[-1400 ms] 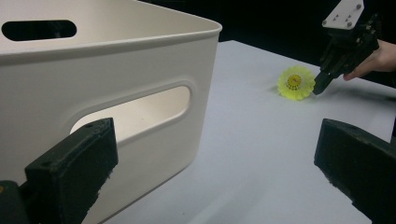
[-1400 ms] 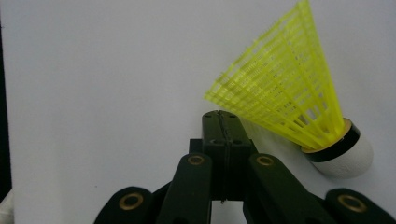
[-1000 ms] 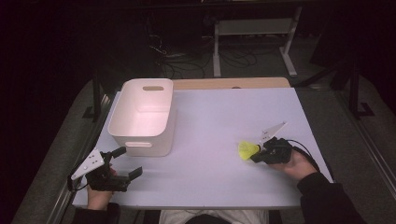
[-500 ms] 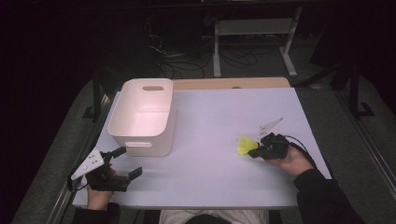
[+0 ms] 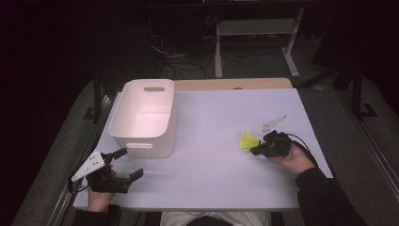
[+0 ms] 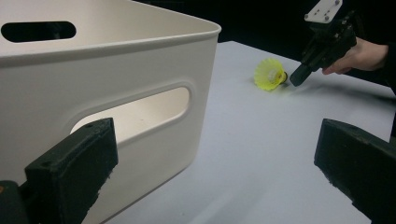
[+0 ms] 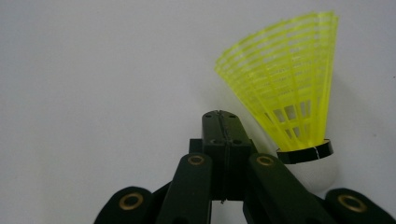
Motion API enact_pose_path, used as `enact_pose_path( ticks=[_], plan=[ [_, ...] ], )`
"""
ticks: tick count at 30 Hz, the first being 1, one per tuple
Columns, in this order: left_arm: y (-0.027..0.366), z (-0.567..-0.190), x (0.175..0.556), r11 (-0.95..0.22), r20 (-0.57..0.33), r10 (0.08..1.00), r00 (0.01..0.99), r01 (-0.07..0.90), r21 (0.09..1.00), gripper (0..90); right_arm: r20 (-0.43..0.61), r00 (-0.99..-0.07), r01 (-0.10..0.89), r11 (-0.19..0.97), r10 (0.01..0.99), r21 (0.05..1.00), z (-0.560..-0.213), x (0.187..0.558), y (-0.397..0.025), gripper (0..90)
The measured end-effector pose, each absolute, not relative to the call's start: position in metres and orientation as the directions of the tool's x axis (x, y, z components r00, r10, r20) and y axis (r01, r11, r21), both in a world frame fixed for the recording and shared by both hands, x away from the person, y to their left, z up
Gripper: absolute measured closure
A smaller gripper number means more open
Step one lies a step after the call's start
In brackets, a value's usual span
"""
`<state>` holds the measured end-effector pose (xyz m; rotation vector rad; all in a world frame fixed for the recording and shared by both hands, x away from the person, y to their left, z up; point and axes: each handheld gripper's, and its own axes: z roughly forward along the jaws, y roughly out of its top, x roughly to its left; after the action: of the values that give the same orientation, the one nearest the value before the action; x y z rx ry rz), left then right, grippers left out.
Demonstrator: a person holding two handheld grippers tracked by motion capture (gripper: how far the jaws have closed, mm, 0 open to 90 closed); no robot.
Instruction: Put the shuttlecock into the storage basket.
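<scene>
Two grippers are working: the right gripper (image 7: 223,135), jaws pressed together on nothing, is nudging beside the yellow shuttlecock (image 7: 285,93), needing to open for grasping, while the left gripper (image 6: 210,186) is waiting spread wide by the white bin (image 6: 107,88).

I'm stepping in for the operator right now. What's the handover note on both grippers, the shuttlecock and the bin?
Right gripper: jaws shut on nothing, tips beside the shuttlecock's cork end, not around it.
Left gripper: open, holding nothing, at the near left of the table, in front of the bin.
Shuttlecock: lying on its side on the table, right of centre, skirt toward the bin.
Bin: white, nothing to be seen in it.
Done: nothing gripped or binned.
Left: probably open the right jaws, grip the shuttlecock and carry it to the bin.
</scene>
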<state>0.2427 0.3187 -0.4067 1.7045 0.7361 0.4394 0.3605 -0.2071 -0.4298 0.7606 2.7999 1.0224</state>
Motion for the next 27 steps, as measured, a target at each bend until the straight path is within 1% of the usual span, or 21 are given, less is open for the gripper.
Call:
enact_pose_path(
  ticks=[27],
  plan=[
    [0.319,-0.407,0.243,-0.137,-0.088,0.676,0.732,0.241,0.961,0.0,0.119,-0.868,0.428,0.607,0.481,0.669,-0.417,0.356,-0.222,88.8]
  ],
)
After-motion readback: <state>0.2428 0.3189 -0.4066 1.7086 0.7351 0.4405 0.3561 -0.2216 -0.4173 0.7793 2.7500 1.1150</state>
